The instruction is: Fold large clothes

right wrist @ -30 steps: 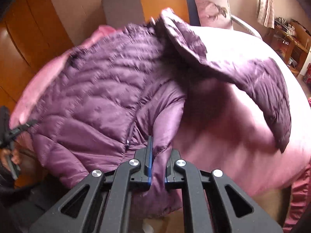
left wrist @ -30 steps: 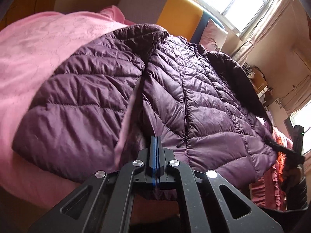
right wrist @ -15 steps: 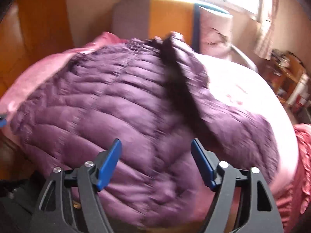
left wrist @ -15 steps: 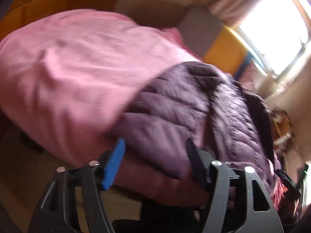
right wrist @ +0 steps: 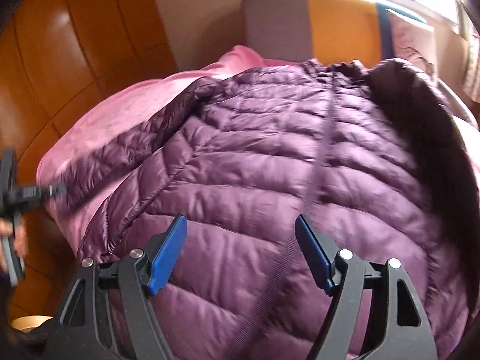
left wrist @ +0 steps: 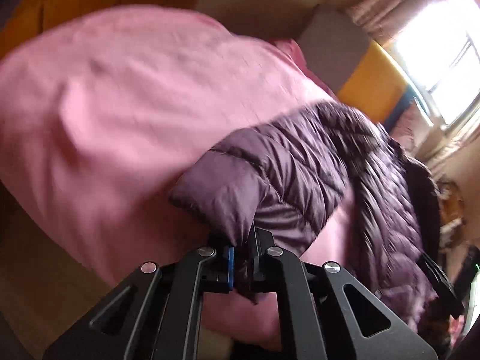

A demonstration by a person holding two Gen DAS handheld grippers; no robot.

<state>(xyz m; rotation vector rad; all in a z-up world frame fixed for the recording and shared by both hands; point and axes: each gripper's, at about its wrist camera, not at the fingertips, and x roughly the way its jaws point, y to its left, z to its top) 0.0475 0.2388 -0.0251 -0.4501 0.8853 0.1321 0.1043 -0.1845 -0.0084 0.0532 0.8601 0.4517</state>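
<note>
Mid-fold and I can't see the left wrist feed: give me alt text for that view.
The left gripper is shut on the cuff of the purple jacket's sleeve, at the near edge of a pink bed. The rest of the jacket stretches away to the right, toward a bright window. The picture is motion-blurred.

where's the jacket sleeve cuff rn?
Left wrist view, low centre: the sleeve cuff is pinched in the left gripper, lifted over the pink bedspread.

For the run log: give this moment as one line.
left gripper: shut on jacket sleeve cuff | right gripper: open over jacket | jacket on pink bed cover
</note>
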